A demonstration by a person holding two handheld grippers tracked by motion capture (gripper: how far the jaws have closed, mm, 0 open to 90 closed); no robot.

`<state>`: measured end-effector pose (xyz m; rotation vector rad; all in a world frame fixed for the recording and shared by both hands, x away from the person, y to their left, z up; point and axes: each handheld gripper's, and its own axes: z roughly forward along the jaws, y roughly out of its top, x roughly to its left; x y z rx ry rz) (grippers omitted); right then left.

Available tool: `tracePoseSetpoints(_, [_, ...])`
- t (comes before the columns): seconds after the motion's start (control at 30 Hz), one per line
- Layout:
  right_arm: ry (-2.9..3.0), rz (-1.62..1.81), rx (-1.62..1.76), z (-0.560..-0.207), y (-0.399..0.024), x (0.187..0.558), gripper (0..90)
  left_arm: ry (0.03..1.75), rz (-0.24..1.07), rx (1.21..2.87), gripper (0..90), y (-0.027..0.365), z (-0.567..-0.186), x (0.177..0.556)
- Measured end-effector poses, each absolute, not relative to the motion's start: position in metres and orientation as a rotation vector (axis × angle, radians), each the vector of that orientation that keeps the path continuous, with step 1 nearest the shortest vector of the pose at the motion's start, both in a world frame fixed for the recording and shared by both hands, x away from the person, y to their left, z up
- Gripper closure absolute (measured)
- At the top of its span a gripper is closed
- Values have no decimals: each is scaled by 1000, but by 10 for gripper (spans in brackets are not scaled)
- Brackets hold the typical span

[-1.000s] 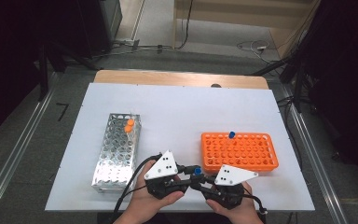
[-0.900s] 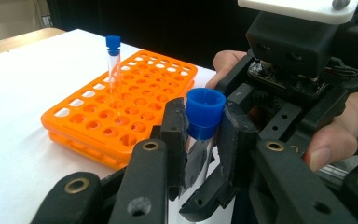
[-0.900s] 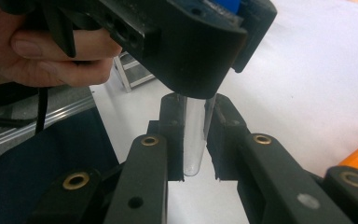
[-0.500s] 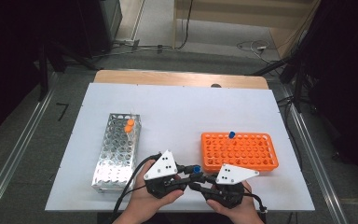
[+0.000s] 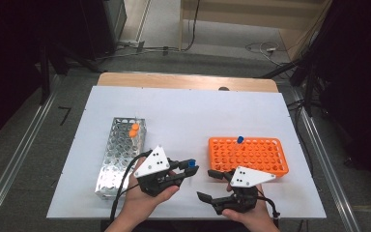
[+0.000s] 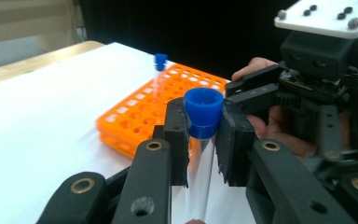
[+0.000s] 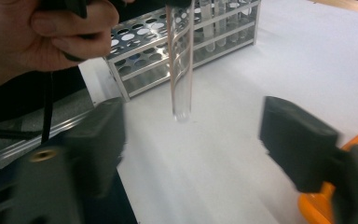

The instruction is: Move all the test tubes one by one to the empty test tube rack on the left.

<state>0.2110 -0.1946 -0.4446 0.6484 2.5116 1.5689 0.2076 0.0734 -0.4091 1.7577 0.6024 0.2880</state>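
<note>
My left gripper [image 5: 189, 169] is shut on a clear tube with a blue cap [image 5: 192, 164], near the table's front edge. In the left gripper view the pads clamp the tube [image 6: 203, 114] just under its cap, and it hangs upright. My right gripper [image 5: 208, 185] sits just to the right, open; its jaws have just been opening. In the right gripper view the tube's clear lower end [image 7: 181, 70] hangs ahead in the wide gap between the pads [image 7: 298, 144], touching neither. An orange rack [image 5: 251, 154] holds one blue-capped tube [image 5: 239, 140].
A metal wire rack [image 5: 121, 154] stands at the left with orange-capped tubes [image 5: 134, 129] at its far end. The white tabletop [image 5: 188, 111] stretches behind both racks. The person's hand [image 7: 51, 32] on the left gripper is close to the right gripper's camera.
The right gripper's jaws have opened wide and drawn back from the tube toward the front edge. The left gripper has kept the tube and lifted slightly.
</note>
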Motion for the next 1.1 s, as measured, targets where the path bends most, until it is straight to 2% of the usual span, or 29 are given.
tracePoseSetpoints(0.23, [2528,1572,663,-444,-205,218,0,661,347,1720,761,98,-401,214])
tracePoseSetpoints(0.67, [2481,1573,718,-442,-225,225,0,770,468,1653,761,147,-391,225])
tracePoseSetpoints(1.1, [2469,1550,740,-443,-236,227,0,856,538,1620,761,176,-396,234])
